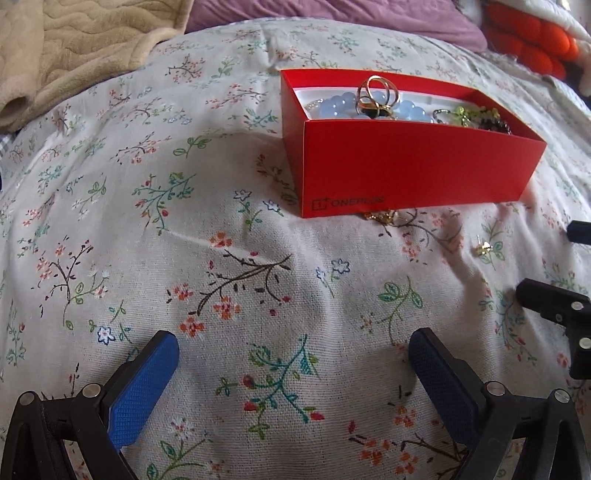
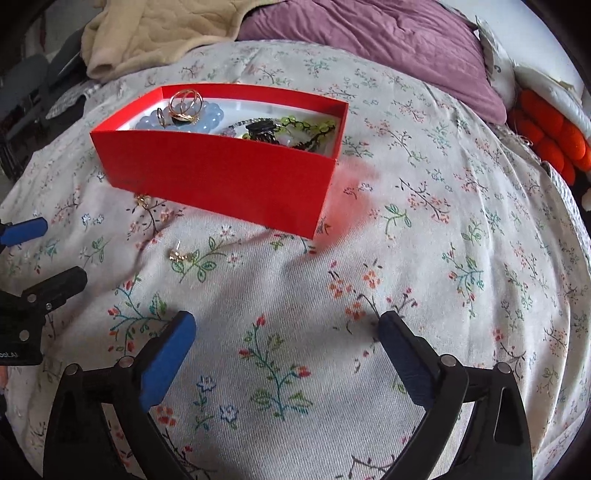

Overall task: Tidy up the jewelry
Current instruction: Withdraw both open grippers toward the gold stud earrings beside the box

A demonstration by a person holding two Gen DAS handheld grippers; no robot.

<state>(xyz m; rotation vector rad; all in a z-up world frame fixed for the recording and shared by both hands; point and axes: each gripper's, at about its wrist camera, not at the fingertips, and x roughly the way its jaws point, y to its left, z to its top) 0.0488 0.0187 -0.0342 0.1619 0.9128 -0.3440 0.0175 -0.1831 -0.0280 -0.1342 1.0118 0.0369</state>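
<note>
A red OnePlus box (image 1: 413,162) (image 2: 221,173) stands on the floral bedsheet and holds pale blue beads (image 1: 340,105) (image 2: 207,118), gold rings (image 1: 376,90) (image 2: 184,103) and green and dark beads (image 1: 476,116) (image 2: 303,127). A small gold earring (image 1: 484,248) (image 2: 179,255) lies on the sheet in front of the box. Another gold piece (image 1: 382,217) (image 2: 142,200) lies against the box's near wall. My left gripper (image 1: 293,350) is open and empty, well short of the box. My right gripper (image 2: 286,328) is open and empty, right of the earring.
A beige blanket (image 1: 74,48) (image 2: 155,33) and a purple pillow (image 1: 332,14) (image 2: 376,48) lie behind the box. An orange plush thing (image 1: 532,40) (image 2: 550,136) sits at the right edge. The right gripper shows at the right in the left wrist view (image 1: 561,306).
</note>
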